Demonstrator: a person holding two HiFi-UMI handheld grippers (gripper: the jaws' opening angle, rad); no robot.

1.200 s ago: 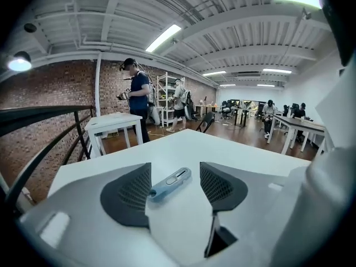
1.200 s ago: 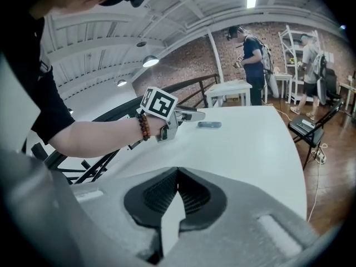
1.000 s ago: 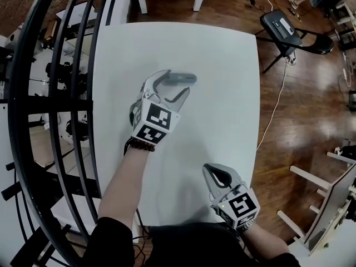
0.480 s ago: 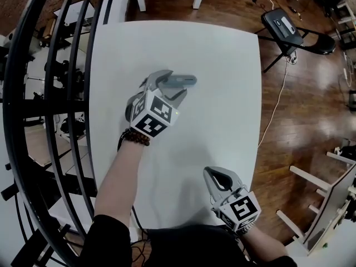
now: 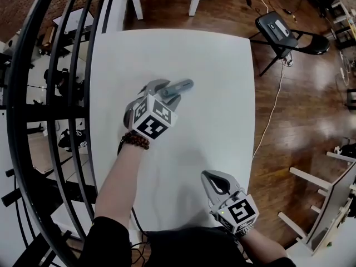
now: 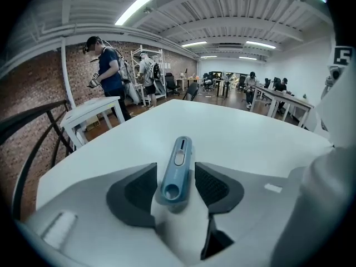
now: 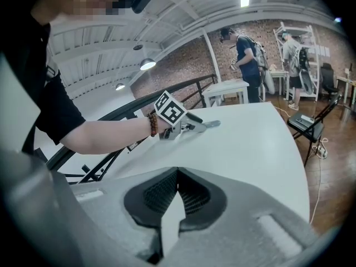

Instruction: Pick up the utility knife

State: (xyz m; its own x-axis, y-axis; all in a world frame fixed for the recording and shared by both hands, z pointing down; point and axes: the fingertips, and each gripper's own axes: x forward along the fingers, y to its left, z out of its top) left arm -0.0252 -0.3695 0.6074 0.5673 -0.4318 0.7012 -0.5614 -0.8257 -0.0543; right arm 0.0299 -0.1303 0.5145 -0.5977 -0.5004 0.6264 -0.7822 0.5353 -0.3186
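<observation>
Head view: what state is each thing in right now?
Knife: clamped between jaws.
Left gripper: shut on it.
Right gripper: shut, empty.
Chair: unfolded, on the floor.

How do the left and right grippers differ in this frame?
The left gripper is clamped on the blue utility knife; the right gripper has its jaws together on nothing. The left gripper is out over the middle of the white table; the right gripper sits by its near edge. Both carry marker cubes.
</observation>
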